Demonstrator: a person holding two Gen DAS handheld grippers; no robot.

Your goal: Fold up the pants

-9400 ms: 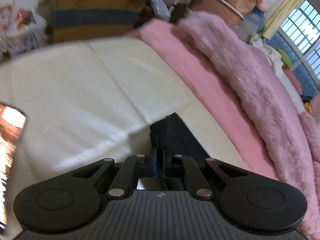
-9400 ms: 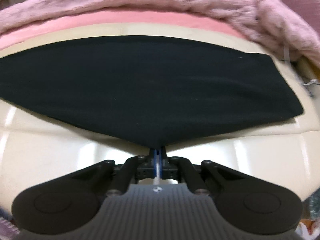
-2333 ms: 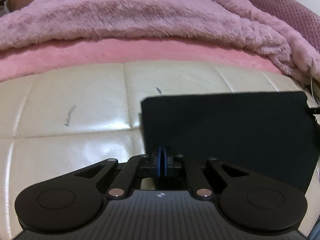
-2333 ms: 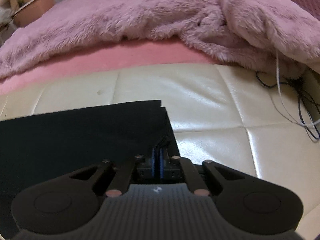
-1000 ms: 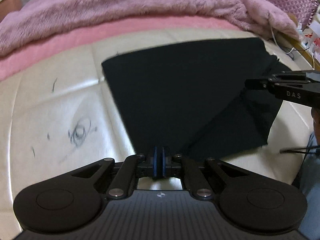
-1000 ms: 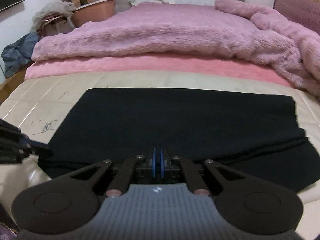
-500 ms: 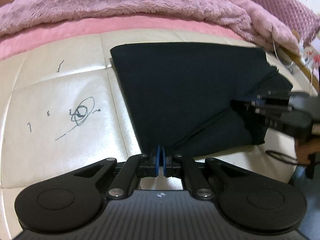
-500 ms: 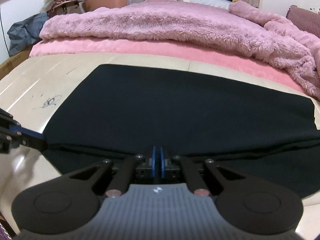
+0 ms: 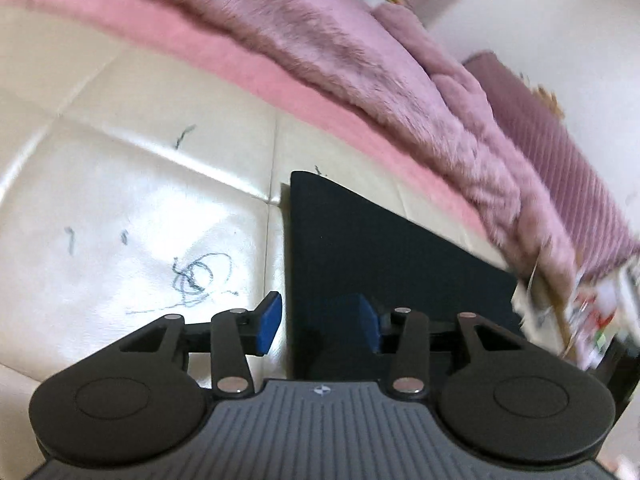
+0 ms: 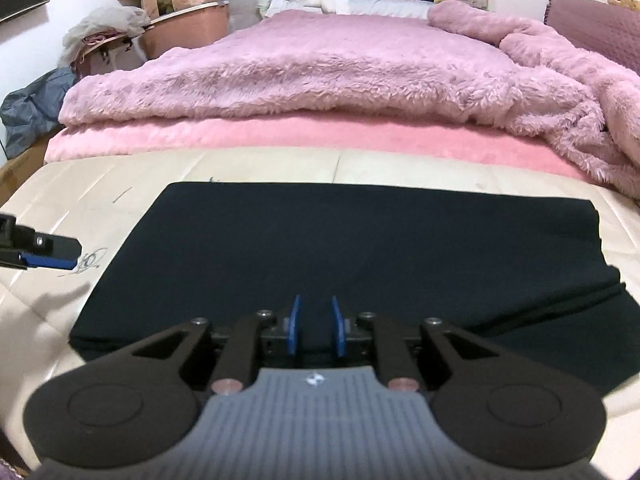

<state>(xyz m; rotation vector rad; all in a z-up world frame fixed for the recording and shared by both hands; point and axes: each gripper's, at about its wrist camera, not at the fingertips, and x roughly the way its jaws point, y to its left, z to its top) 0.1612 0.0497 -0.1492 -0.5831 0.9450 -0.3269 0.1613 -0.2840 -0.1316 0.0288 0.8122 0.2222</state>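
In the left wrist view, the left gripper point(image 9: 318, 322) is seen with its jaws opening; the left edge of the pants point(image 9: 384, 264) runs up between the blue pads point(image 9: 269, 322) without being pressed, so the cloth is no longer pinched. From there the pants spread toward 1 o'clock across the cream cushion point(image 9: 120, 200), whose scribble point(image 9: 202, 274) lies at 11 o'clock of the gripper. In the right wrist view, the right gripper point(image 10: 316, 330) is shown with its jaws opening over the near edge of the pants point(image 10: 360, 248), a narrow gap showing between the pads point(image 10: 295, 330). The folded cloth stretches away at 12 o'clock, the left gripper point(image 10: 48, 256) being just beside its 9 o'clock edge. A pink blanket point(image 10: 320, 76) is seen beyond.
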